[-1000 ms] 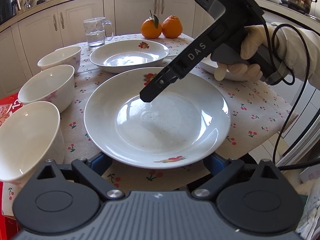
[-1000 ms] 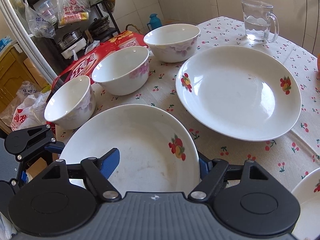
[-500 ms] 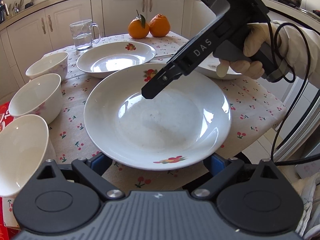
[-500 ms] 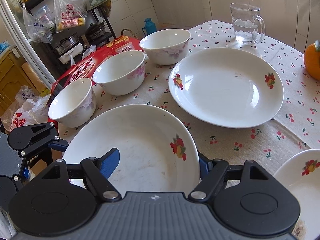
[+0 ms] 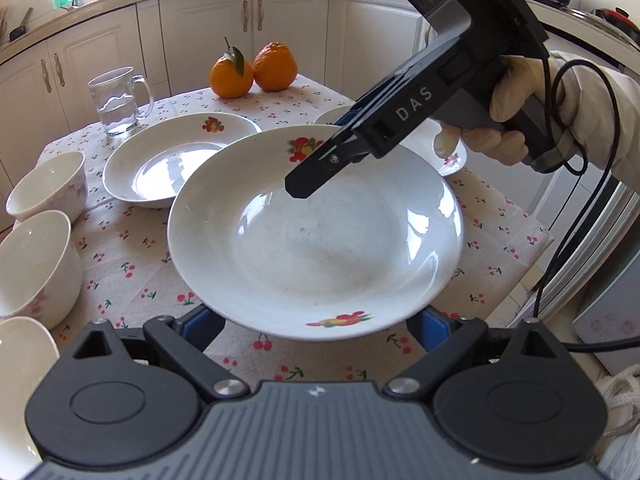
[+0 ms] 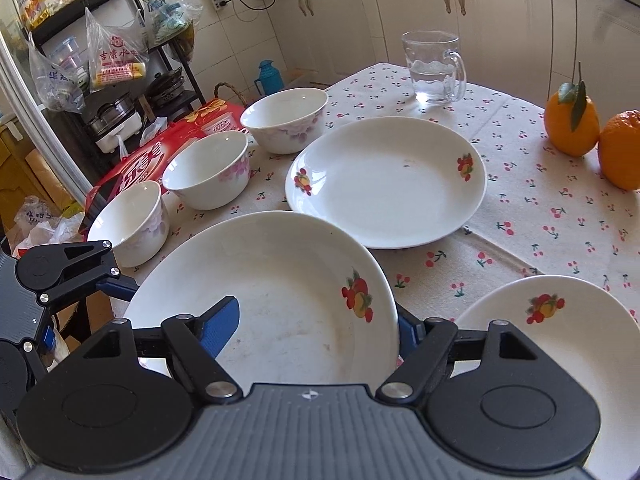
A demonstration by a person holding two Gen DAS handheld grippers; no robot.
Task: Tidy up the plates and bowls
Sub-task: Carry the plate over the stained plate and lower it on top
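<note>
Along the left edge of the cherry-printed cloth-covered surface (image 5: 120, 248), three white ceramic bowls with pink flower prints (image 6: 128, 220) (image 6: 208, 172) (image 6: 286, 120) are sitting in a row, upright and just beside one another. Behind them a clear glass mug with water (image 5: 118, 100) is standing near the far edge. A white shallow plate with fruit prints (image 5: 168, 160) is lying flat on the cloth. In front of it, the large white fruit-printed plate (image 5: 316, 240) is hanging above the surface, its far rim overlapping the flat plate in the left wrist view. The left gripper (image 5: 316, 322) is reaching under the raised plate's near rim with its jaws standing wide. Whether they are pressing on the plate cannot be told, since the rim is covering the pads. Two oranges (image 5: 232, 74) (image 5: 276, 66) are touching each other at the far side. The right gripper (image 6: 314, 320) is clasping the raised plate's rim, one blue pad lying inside the dish and the other beyond the edge. A cream-gloved hand (image 5: 508, 120) is gripping its handle. A third white fruit-printed plate (image 6: 560, 320) is resting on the cloth at the right.
</note>
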